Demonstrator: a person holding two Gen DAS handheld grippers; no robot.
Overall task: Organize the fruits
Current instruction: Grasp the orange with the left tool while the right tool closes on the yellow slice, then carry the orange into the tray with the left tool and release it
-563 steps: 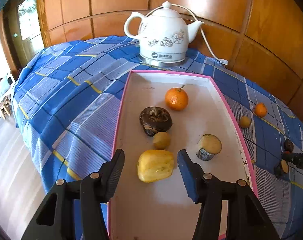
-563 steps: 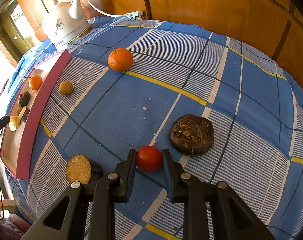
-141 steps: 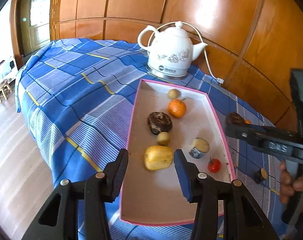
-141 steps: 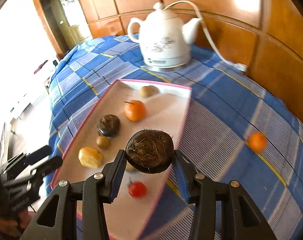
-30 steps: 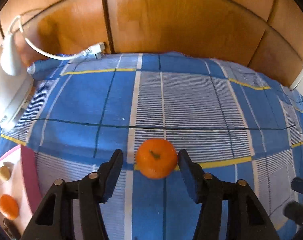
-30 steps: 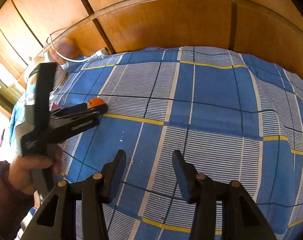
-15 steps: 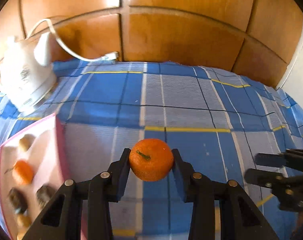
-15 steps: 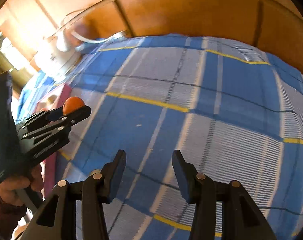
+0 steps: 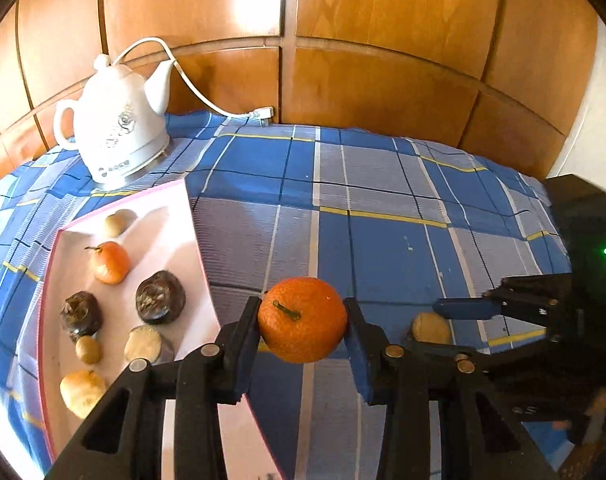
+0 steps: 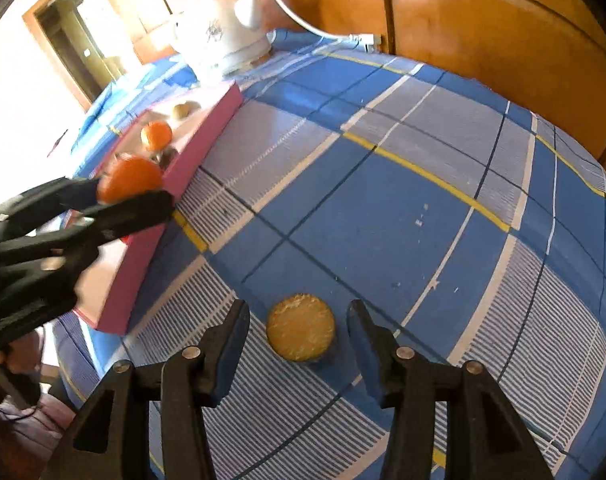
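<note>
Lifted since earlier: left gripper (image 9: 303, 330) clamps dimpled, stemmed mandarin (image 9: 302, 319); right gripper (image 10: 299, 328), just widening, empty.

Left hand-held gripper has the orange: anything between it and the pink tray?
Nothing visible. The left hand-held gripper holds the orange just beside the pink tray, with only the tray's low near wall between. The fruits in the tray lie farther in, leaving bare floor by that wall.

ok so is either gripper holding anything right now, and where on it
The left gripper holds the orange, pads on its two sides. The right gripper holds nothing; its open jaws straddle the cut fruit.
</note>
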